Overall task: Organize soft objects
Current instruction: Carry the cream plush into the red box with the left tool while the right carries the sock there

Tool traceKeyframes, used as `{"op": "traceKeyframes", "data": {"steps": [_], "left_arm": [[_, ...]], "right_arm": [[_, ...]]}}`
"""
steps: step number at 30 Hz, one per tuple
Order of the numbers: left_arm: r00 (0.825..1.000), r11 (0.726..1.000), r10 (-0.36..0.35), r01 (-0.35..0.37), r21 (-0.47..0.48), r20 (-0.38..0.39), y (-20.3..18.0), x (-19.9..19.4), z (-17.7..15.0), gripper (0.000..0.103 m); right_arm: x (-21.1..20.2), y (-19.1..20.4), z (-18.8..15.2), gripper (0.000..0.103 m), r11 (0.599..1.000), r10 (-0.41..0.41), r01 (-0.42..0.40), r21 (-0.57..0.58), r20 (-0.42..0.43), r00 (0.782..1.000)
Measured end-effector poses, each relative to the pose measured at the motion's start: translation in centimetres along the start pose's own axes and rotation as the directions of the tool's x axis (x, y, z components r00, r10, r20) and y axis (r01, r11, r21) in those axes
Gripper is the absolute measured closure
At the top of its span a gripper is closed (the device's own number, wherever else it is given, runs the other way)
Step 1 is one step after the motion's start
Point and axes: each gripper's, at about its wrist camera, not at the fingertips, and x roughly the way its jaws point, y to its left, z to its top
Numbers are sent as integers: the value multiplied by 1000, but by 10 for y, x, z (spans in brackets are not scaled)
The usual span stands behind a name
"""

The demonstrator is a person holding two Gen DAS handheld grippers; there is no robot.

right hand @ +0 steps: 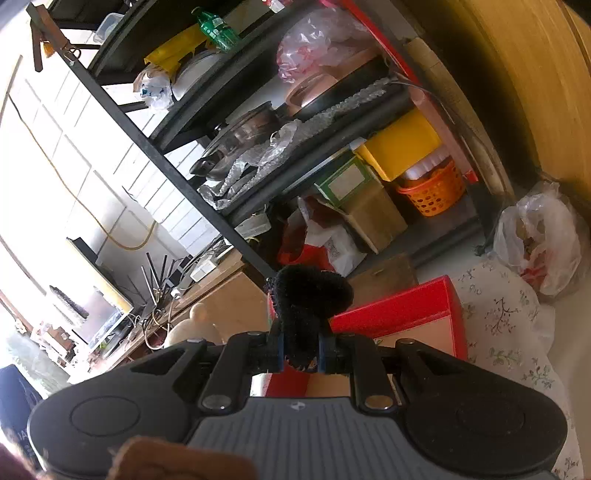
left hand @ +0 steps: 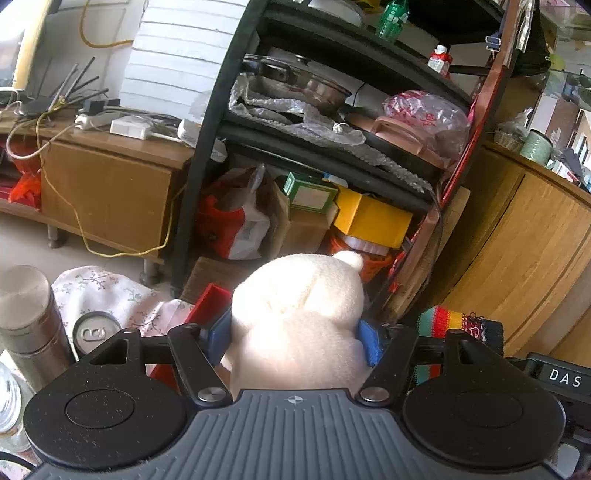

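Left gripper (left hand: 295, 341), jaws clamped on cream plush toy (left hand: 301, 314); right gripper (right hand: 301, 349), jaws pinching black fuzzy cloth (right hand: 308, 299) above red box (right hand: 402, 314).

Ahead of my tongs stands a black shelving unit (left hand: 207, 122) holding a steel pot (left hand: 303, 83), a green bottle (left hand: 392, 16), and a yellow box (left hand: 371, 218). Beyond my left tongs, at lower left, I see a steel flask (left hand: 29, 317) beside a drink can (left hand: 94, 334). Right of my right tongs sits a plastic bag (right hand: 541, 240).
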Motion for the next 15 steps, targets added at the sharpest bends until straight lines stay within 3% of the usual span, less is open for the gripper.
{"op": "traceKeyframes", "data": {"steps": [15], "left_arm": [[995,997,71,-71,-4,-74,15,46,-6,36]], "right_arm": [[42,-34,6,103,994,-108,109,20,-47,993]]}}
